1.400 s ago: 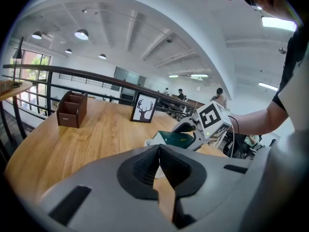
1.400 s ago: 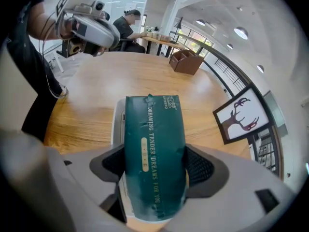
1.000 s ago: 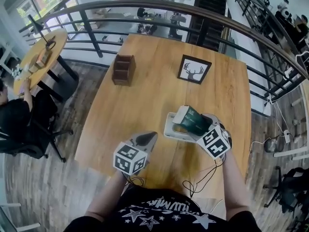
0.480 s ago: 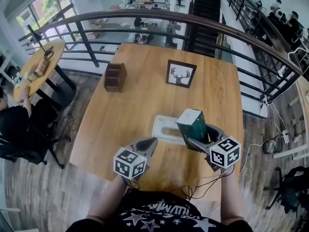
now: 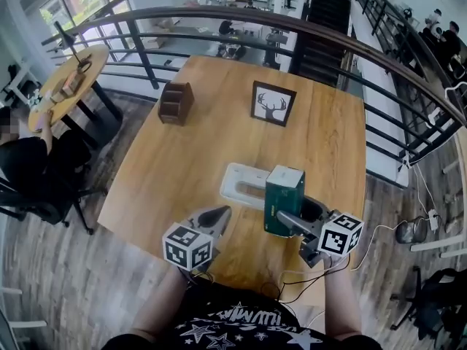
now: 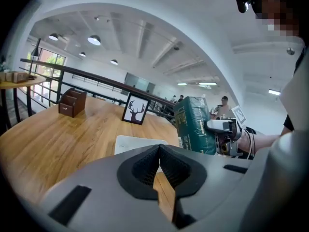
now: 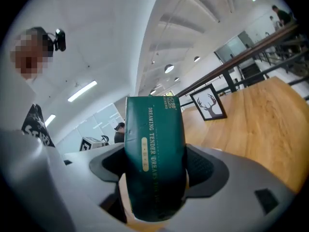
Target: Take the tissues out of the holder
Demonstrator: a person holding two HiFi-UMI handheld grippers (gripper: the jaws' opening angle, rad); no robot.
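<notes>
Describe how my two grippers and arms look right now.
The left tongs and right tongs are grey shells with black ribbed pads; each carries a white cube of black square markers. Black cables trail below. The T-shirt is black with white stars.

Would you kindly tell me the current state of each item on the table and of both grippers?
left gripper: shut, empty.
right gripper: shut on the tissue pack.
tissue pack: held on end, out of the holder.
holder: lying flat, without the pack.
picture frame: standing upright.
wooden organiser: upright, nothing touching it.
</notes>
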